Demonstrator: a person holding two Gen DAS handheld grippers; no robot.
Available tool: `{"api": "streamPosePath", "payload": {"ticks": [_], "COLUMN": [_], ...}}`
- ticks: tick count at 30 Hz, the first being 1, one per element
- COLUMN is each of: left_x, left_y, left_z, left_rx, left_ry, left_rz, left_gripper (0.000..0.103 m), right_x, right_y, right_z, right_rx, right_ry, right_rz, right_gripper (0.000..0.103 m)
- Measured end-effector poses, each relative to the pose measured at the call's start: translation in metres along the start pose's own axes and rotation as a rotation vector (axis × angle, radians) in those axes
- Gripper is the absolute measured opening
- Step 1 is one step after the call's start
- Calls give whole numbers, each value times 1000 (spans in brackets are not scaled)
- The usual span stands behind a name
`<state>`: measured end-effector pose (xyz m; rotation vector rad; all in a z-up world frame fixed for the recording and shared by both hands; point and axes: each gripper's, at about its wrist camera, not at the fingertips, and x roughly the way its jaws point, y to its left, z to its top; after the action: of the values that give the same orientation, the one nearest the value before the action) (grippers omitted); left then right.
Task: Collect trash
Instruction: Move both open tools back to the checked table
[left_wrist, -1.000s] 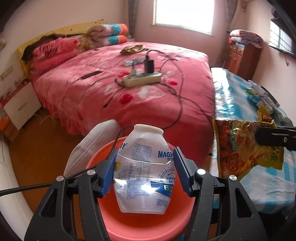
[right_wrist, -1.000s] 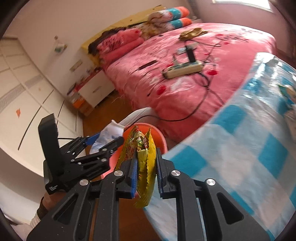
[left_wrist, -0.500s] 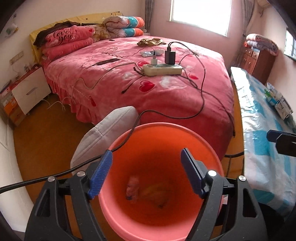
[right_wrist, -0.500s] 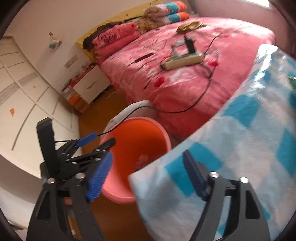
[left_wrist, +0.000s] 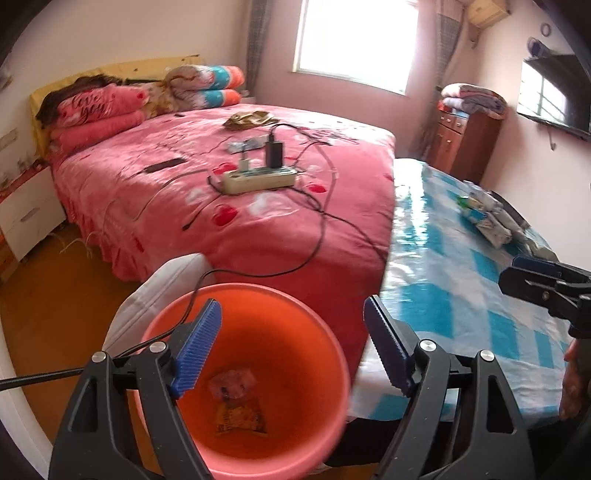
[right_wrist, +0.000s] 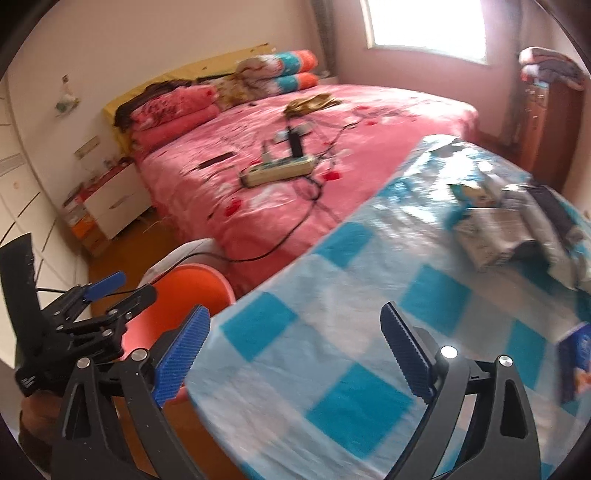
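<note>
Looking down my left wrist view, I see the left gripper hanging over the orange bin, its jaws parting with nothing between them. Two pieces of trash lie at the bin's bottom: a yellow snack wrapper and, just above it, a pale pink wrapper. A white cushion-like thing leans against the bin's far side. Beyond stands a bed under a pink flowered cover, with a power strip and trailing cables on top, folded quilts at the head and a window behind. On the right runs a table in a blue-and-white checked cloth, and the right gripper reaches in over it at the frame's edge.

From my right wrist view, the right gripper hovers over the checked cloth's near corner, its jaws spreading wide and empty. Crumpled packets sit at the table's far end, blurred, and a blue box lies at the right edge. The bin's rim peeks out beside the cloth at the left, with the left gripper beside it. A white bedside cabinet stands by the bed.
</note>
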<state>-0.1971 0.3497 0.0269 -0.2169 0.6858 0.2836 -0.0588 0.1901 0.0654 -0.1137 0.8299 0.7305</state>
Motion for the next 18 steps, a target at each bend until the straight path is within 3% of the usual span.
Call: {"api": "streamPosePath", "payload": {"ticks": [9, 18], "left_x": [-9, -29], "left_y": [-56, -111], "left_z": [4, 13], "left_rx": [103, 176], "left_ry": [60, 10], "left_rz": [-11, -33], "left_gripper": [80, 87], "right_x": [-42, -78], "right_y": [-48, -88], "right_z": [-8, -21], "right_rx": [84, 141], "right_ry": [-94, -179], "right_rz": [-124, -201], "right_gripper": [95, 95]}}
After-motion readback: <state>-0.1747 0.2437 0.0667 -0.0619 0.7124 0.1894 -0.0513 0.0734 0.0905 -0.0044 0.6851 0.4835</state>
